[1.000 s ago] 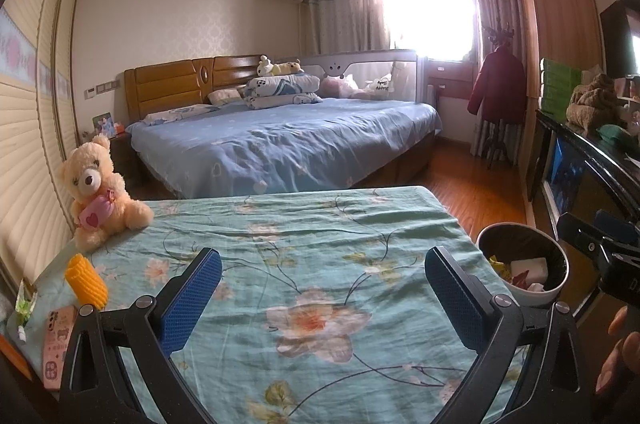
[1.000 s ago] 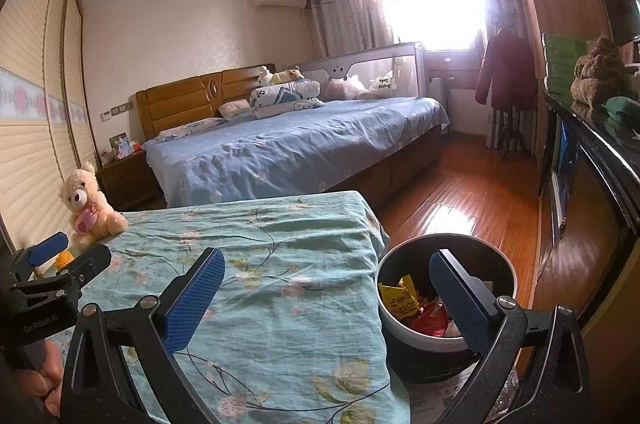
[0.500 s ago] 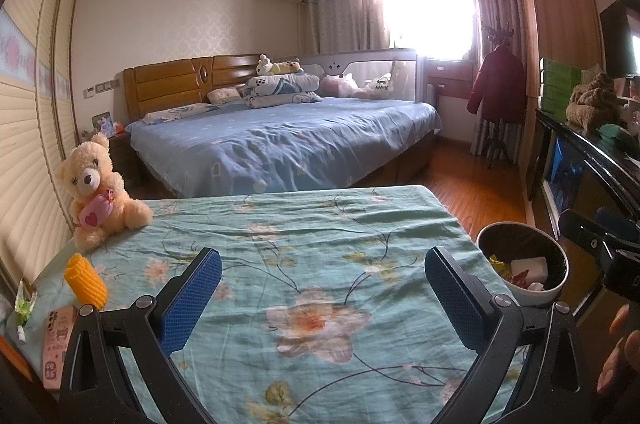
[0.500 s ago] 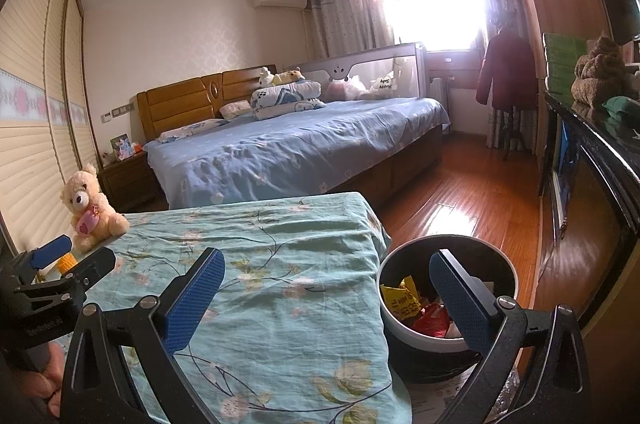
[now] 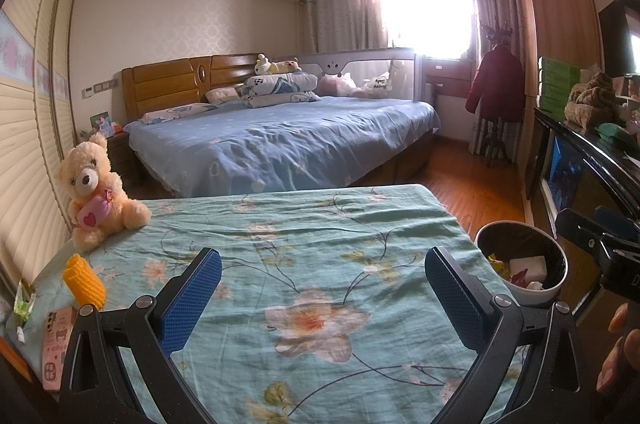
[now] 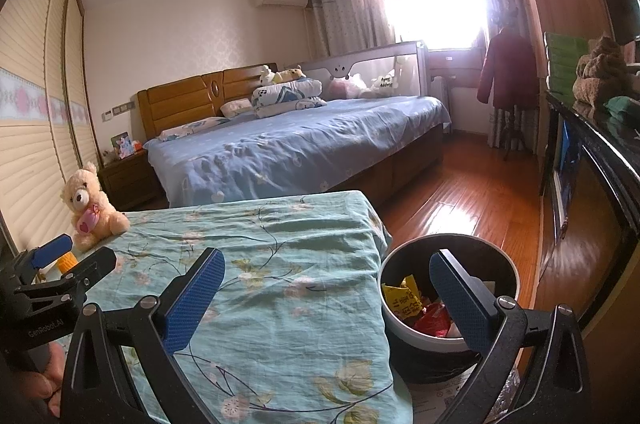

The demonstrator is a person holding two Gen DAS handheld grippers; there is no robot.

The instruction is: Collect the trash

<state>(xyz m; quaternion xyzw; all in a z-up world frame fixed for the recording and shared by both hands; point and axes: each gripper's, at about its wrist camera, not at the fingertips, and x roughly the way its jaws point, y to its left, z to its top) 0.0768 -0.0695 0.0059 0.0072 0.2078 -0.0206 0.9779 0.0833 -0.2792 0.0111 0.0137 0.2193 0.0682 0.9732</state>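
Fingers on both grippers stood wide apart, nothing between them — left gripper [image 5: 322, 298] hung over the floral cloth [image 5: 320, 244], right gripper [image 6: 328, 300] hung over the cloth's right edge with its right finger in front of the trash bin [image 6: 400, 322].

Bin sat on the floor just beside the covered table's right edge and already held wrappers — a yellow one [image 6: 400, 298], a red one [image 6: 434, 318], plus something white [image 5: 528, 266] seen from the left wrist view.

Middle of the cloth looked bare. What remained lay at the near-left corner: a pink packet [image 5: 56, 348] at the edge, a small green-and-white wrapper [image 5: 22, 304] beside it, a yellow corn-shaped item [image 5: 84, 282] just behind. A teddy bear [image 5: 98, 192] sat further back by the wall — not trash, I judged.

Step in hand, by my read: between picks, one drop done, next target not yet chosen. Next move likely called for the left gripper to swing to that corner, come down flat on the pink packet or the green wrapper and pinch it thin-edge on. Whether the corn thing counted as trash — couldn't tell.
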